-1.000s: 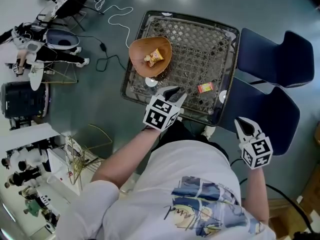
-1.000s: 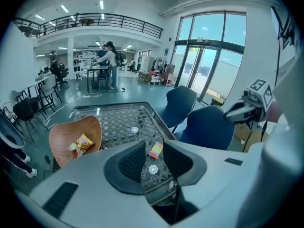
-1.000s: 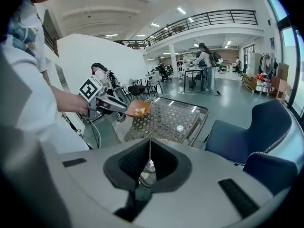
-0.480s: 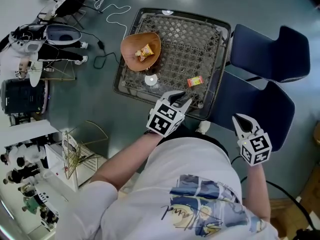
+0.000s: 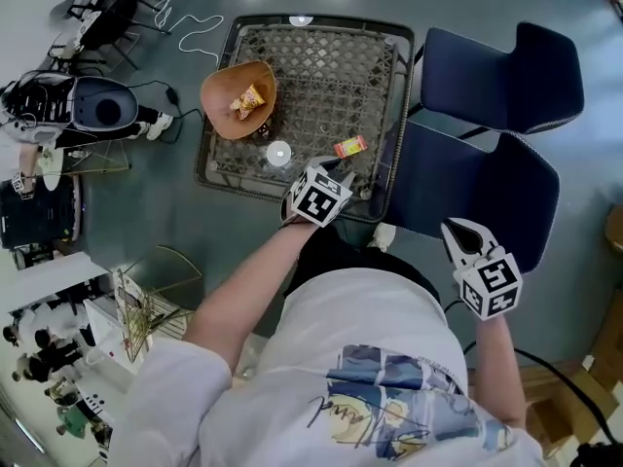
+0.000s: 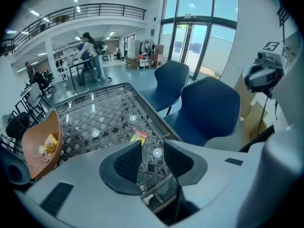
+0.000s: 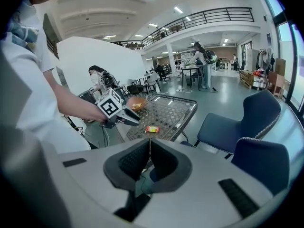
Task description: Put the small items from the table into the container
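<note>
Head view: left gripper [image 5: 334, 171], jaws spread and empty, hovers over the near edge of the desk [image 5: 321, 66], near a small packet [image 5: 349, 146]. An orange bowl [image 5: 226, 110] sits at the left edge; the right gripper [image 5: 459, 232] has its jaws pressed together.

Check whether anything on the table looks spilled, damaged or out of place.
Nothing looks spilled or damaged. The orange bowl seems to overhang the table's left edge in the head view. One small packet lies loose on the table.
</note>
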`<state>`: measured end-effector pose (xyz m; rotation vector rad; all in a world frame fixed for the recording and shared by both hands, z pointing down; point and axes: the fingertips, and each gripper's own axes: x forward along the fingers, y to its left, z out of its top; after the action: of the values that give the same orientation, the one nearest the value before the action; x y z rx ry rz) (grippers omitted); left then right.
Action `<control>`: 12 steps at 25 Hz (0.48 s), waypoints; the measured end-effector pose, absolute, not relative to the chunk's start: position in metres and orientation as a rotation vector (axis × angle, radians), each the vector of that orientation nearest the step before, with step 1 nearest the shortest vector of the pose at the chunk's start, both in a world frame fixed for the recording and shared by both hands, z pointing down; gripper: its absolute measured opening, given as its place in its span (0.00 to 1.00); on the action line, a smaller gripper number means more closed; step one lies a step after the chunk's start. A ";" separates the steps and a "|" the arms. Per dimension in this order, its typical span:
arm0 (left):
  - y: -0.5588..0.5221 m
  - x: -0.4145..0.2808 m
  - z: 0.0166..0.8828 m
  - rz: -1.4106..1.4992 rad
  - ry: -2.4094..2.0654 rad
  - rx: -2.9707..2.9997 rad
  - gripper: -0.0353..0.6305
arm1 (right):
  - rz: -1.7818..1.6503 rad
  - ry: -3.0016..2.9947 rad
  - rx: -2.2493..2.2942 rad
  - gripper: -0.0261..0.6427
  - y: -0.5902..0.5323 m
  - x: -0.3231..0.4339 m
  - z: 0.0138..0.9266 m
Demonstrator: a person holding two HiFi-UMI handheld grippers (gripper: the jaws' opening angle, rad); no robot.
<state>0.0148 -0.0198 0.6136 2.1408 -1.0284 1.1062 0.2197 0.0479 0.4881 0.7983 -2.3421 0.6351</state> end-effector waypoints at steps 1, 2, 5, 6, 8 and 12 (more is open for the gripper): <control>-0.026 0.013 0.629 1.131 -1.025 2.117 0.26 | 0.643 -2.331 0.804 0.06 0.050 0.224 0.491; -0.032 0.012 0.644 1.151 -1.021 2.095 0.28 | 0.650 -2.319 0.812 0.06 0.053 0.229 0.494; -0.052 0.014 0.677 1.205 -1.013 2.056 0.34 | 0.668 -2.279 0.844 0.06 0.058 0.248 0.499; -0.057 0.015 0.685 1.227 -1.008 2.051 0.35 | 0.673 -2.265 0.858 0.06 0.059 0.253 0.500; -0.066 0.017 0.699 1.256 -0.991 2.048 0.36 | 0.682 -2.238 0.881 0.06 0.061 0.263 0.501; -0.077 0.015 0.719 1.280 -0.973 2.031 0.36 | 0.697 -2.201 0.908 0.06 0.063 0.274 0.504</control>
<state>0.0154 -0.0769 0.7191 2.0313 -0.9734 1.2799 0.2740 0.0629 0.5039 0.9077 -2.2007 0.6973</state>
